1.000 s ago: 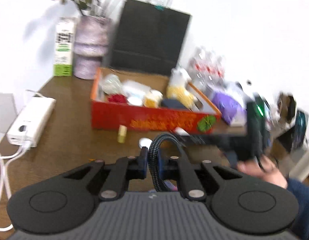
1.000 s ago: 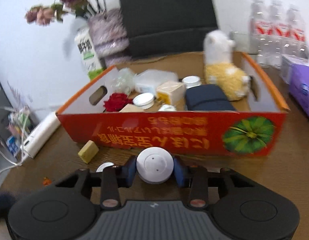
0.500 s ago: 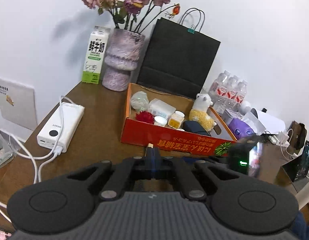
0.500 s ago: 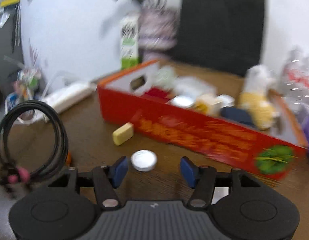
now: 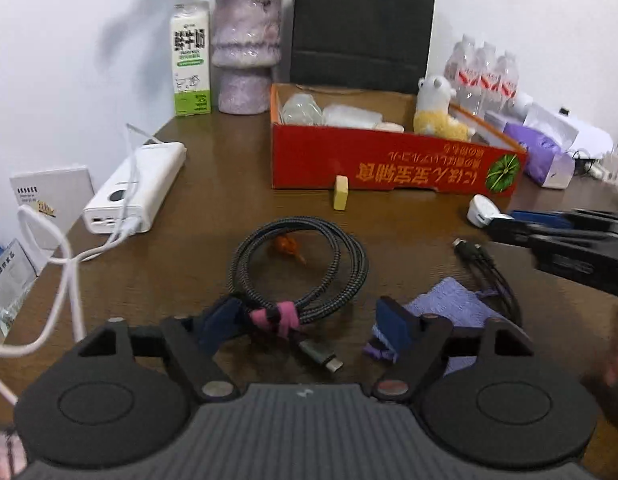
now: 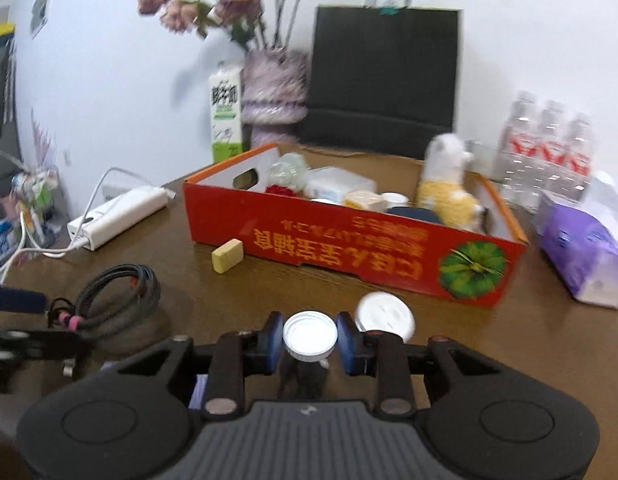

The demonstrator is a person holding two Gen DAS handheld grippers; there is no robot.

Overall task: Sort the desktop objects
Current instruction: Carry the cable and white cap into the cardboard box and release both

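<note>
My left gripper (image 5: 309, 322) is open low over the brown table; a coiled braided cable (image 5: 299, 270) with a pink tie lies on the table between its fingers, also visible in the right wrist view (image 6: 117, 296). My right gripper (image 6: 309, 340) is shut on a small white round cap (image 6: 310, 335). A second white round object (image 6: 385, 316) lies just beyond it, near the red cardboard box (image 6: 349, 248), which holds a plush toy (image 6: 449, 196) and several small items. A yellow eraser (image 5: 341, 198) lies in front of the box (image 5: 389, 160).
A purple cloth (image 5: 449, 312) and a dark cable (image 5: 485, 264) lie right of the left gripper. A white power bank (image 5: 137, 188) with white cords sits left. A milk carton (image 5: 191, 60), vase (image 5: 247, 52), black bag (image 5: 361, 28), water bottles (image 6: 549, 148) and tissue pack (image 6: 581, 248) stand behind.
My left gripper lowered and opened, leaving the coiled cable on the table. My right gripper let go of one white round object, then closed on the small white cap.
</note>
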